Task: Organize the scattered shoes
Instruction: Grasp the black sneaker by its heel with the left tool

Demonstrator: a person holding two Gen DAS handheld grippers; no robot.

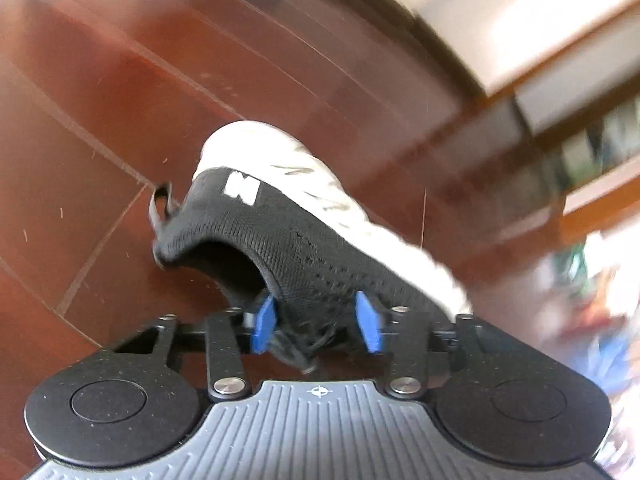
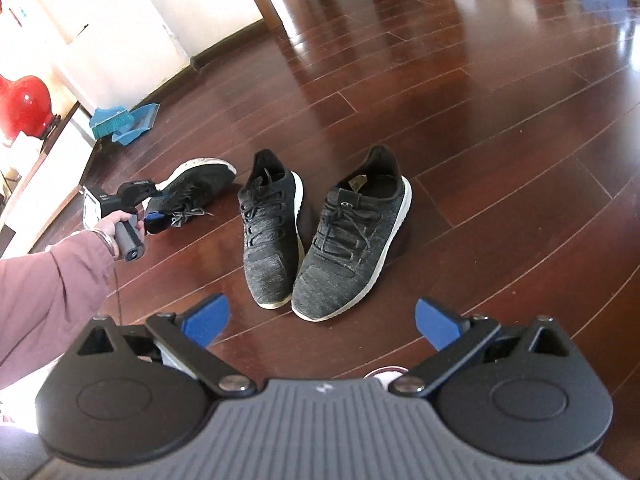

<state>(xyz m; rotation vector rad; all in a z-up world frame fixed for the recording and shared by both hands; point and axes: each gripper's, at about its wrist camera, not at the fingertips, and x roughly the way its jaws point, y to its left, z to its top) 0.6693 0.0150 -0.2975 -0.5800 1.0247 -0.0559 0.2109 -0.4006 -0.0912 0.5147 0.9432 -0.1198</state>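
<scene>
- My left gripper (image 1: 316, 324) fingers are clamped on the black sneaker (image 1: 280, 232), lifted off the floor (image 1: 100, 100).
- Right gripper (image 2: 320, 322) fingers wide, nothing in them.
- Sneaker pair (image 2: 316, 228) side by side on the floor ahead.

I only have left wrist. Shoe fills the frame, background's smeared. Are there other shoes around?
Observer: Yes. Right wrist shows a pair of dark sneakers standing side by side on the wood floor, toes toward that camera.
Operator: Right gripper doing anything?
Observer: No. The right gripper is open and holds nothing, just short of that pair.
Operator: Where's my shoe relative to them?
Observer: The held shoe, gripped by the left gripper, sits left of the pair, apart from it.
</scene>
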